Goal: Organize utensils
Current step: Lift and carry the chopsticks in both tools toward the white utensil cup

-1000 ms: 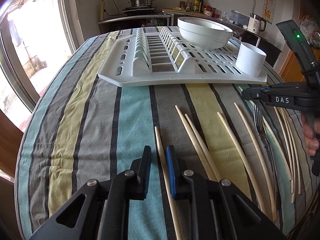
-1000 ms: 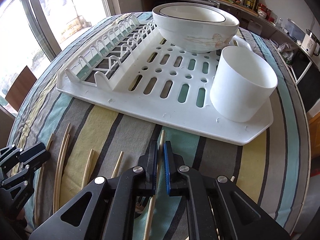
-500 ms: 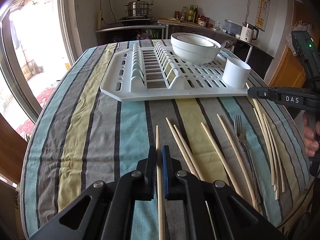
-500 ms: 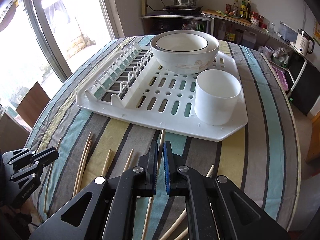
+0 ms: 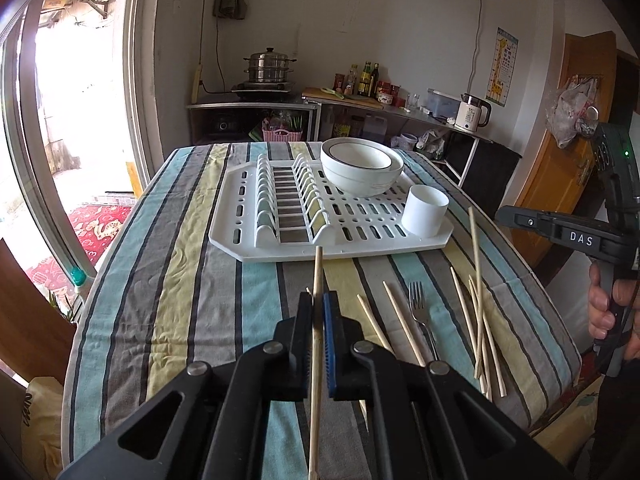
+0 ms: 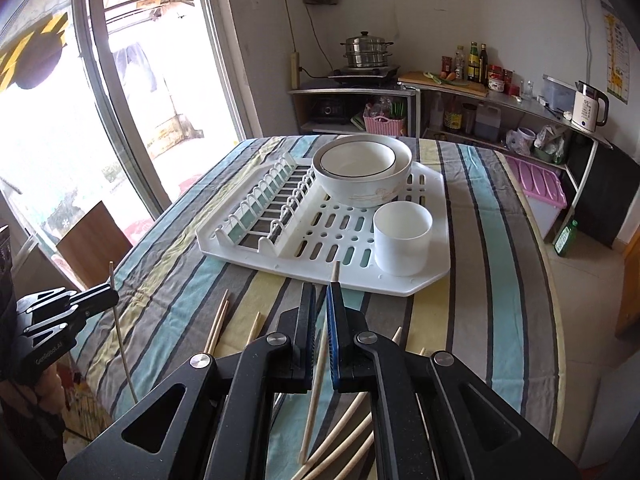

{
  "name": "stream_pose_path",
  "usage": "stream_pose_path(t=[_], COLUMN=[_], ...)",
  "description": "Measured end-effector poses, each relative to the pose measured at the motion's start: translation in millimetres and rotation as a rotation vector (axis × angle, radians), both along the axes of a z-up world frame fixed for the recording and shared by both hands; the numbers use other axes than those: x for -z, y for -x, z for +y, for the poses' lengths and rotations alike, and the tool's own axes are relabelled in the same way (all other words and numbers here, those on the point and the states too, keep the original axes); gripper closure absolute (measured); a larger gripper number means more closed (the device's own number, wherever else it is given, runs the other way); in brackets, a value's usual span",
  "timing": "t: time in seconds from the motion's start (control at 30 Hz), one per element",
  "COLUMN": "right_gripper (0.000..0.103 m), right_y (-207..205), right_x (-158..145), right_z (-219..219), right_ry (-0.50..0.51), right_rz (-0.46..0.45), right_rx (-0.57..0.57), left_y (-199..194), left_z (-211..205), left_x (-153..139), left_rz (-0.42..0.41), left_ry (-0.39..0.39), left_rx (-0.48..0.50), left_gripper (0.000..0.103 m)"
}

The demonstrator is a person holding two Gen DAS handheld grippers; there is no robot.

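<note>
My left gripper (image 5: 318,312) is shut on a wooden chopstick (image 5: 317,276) and holds it above the striped tablecloth. My right gripper (image 6: 319,304) is shut on another chopstick (image 6: 335,270), also lifted; that chopstick shows in the left wrist view (image 5: 474,240). Several more chopsticks (image 5: 404,324) and a metal fork (image 5: 420,312) lie on the cloth. A white cup (image 5: 426,216) (image 6: 402,238) stands at the near right corner of the white dish rack (image 5: 260,246) (image 6: 424,284). The left gripper also shows in the right wrist view (image 6: 108,294).
Two nested white bowls (image 5: 360,170) (image 6: 362,174) sit at the back of the rack. The table's right edge (image 5: 552,312) is close to the chopsticks. A counter with a steamer pot (image 5: 266,66), bottles and a kettle (image 5: 472,112) stands behind.
Both grippers have risen and pulled back from the table, each lifting its chopstick off the cloth. The rack now looks farther away.
</note>
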State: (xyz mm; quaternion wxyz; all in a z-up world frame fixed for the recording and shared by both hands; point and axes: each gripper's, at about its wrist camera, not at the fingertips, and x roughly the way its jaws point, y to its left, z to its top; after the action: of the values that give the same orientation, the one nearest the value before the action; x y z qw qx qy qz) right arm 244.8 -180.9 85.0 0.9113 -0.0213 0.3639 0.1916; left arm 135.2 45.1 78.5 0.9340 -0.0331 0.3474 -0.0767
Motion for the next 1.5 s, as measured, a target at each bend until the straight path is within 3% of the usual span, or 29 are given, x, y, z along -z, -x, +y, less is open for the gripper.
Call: stream_pose_path(t=[0.17, 0.37, 0.5, 0.63, 0.73, 1.03, 1.33, 1.5], right_gripper=[0.099, 0.099, 0.098, 0.084, 0.083, 0.083, 0.083, 0.097], right_y=[11.8, 2.7, -16.7, -48.1, -66.7, -97.3, -108.4, -110.1], right_x=[-15.2, -3.8, 26.3, 67.1, 89.5, 119.2, 126.7, 126.5], right_z=[-3.6, -2.3, 3.7, 6.4, 4.9, 13.5, 20.9, 26.3], right_ry=[-0.011, -0.006, 0.022, 0.054, 0.050, 0.099, 0.167, 0.193], right_rz=[-0.048, -0.007, 0.080, 0.189, 0.256, 0.352, 0.368, 0.366], right_rx=[0.002, 0.004, -0.006, 0.029, 0.052, 0.075, 0.095, 0.097], left_y=[6.6, 5.7, 4.6, 2.6, -1.1, -9.7, -12.9, -12.9], left_z=[-4.2, -2.4, 0.9, 4.4, 7.2, 12.7, 13.0, 12.9], left_x=[-13.3, -16.2, -17.5, -17.3, -15.5, -10.9, -10.6, -10.6], left_rz=[-0.034, -0.042, -0.048, -0.050, -0.044, -0.032, -0.031, -0.030], left_ry=[0.011, 0.028, 0.036, 0.045, 0.051, 0.066, 0.067, 0.067], left_rx=[0.013, 0.008, 0.006, 0.004, 0.002, 0.004, 0.006, 0.007], left_gripper=[0.097, 0.097, 0.097, 0.097, 0.097, 0.097, 0.097, 0.097])
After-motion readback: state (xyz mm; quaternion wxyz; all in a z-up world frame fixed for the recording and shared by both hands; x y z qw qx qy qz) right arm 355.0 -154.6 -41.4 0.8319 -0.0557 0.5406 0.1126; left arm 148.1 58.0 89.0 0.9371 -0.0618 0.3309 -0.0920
